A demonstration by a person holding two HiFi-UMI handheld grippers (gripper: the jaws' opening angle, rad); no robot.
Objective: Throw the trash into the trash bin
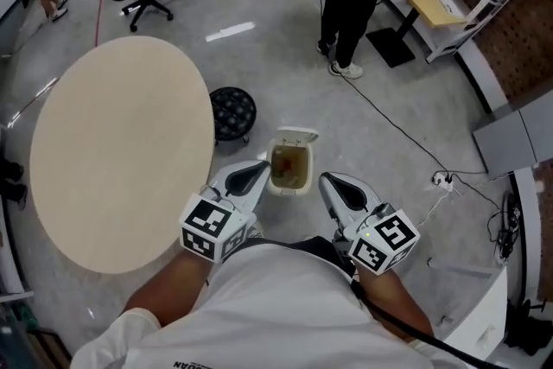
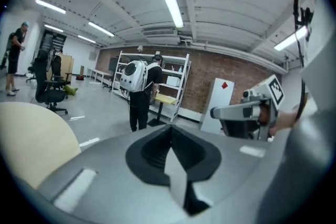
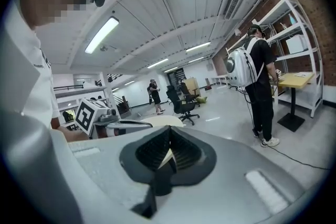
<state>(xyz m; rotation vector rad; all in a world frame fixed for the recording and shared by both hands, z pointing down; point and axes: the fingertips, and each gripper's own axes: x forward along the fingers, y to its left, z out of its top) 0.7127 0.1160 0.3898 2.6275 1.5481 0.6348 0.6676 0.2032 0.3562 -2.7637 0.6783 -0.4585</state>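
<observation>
Head view: trash bin [image 1: 289, 189], lid open, is sitting on the floor between the grippers. Brownish trash [image 1: 290, 165] is lying inside it, likely light, soft and crushable, taking a pinch anywhere. Left gripper [image 1: 258, 168] and right gripper [image 1: 332, 182] are hovering, jaws clenched on nothing. Round table [image 1: 121, 151] is edging in at left; stool [image 1: 232, 111] and cable [image 1: 406, 134] are bounding otherwise open floor.

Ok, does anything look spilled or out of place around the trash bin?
Nothing stands out. The trash bin stands upright on the floor beside the round table, lid open, brownish trash inside, and no litter shows around it.
</observation>
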